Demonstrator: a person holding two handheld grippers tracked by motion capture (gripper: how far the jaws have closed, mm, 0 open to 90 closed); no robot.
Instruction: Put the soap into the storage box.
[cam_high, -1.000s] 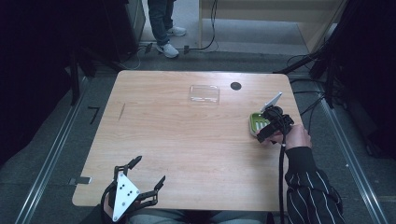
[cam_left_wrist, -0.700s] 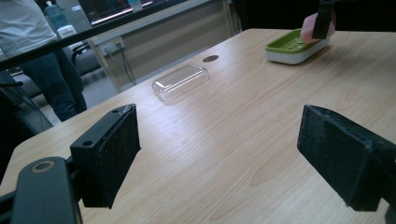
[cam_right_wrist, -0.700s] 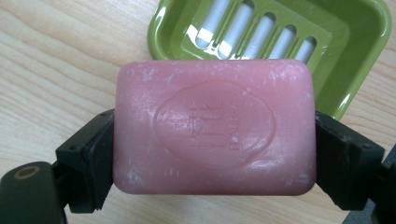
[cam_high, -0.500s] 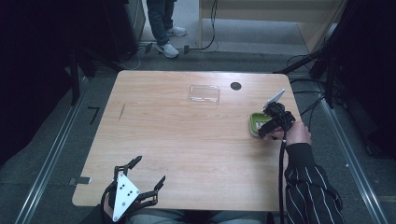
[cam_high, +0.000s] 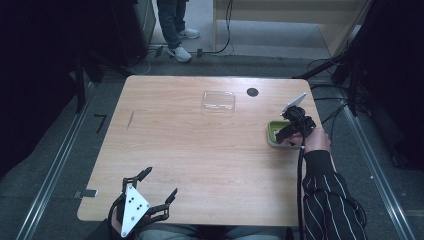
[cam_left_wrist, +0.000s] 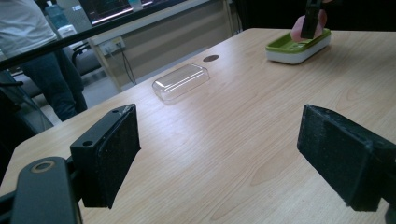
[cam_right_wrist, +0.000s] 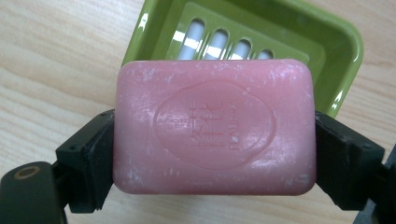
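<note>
One pink soap (cam_right_wrist: 212, 127) is pinched in my right gripper (cam_right_wrist: 212, 140) jaws, just over the green dish (cam_right_wrist: 261, 42). Dropping it in is left. My left gripper (cam_left_wrist: 219, 154) jaws are spread, holding nothing.

In the right gripper view the pink soap (cam_right_wrist: 212, 126) covers the near part of the green dish (cam_right_wrist: 280, 32) — its stamped lettering is too worn to read. In the high view the right tool (cam_high: 287, 131) hides the soap, and the picture's bottom edge cuts off the left tool (cam_high: 145, 200) — and the standing person (cam_high: 172, 20) is cut off at the top edge.
</note>
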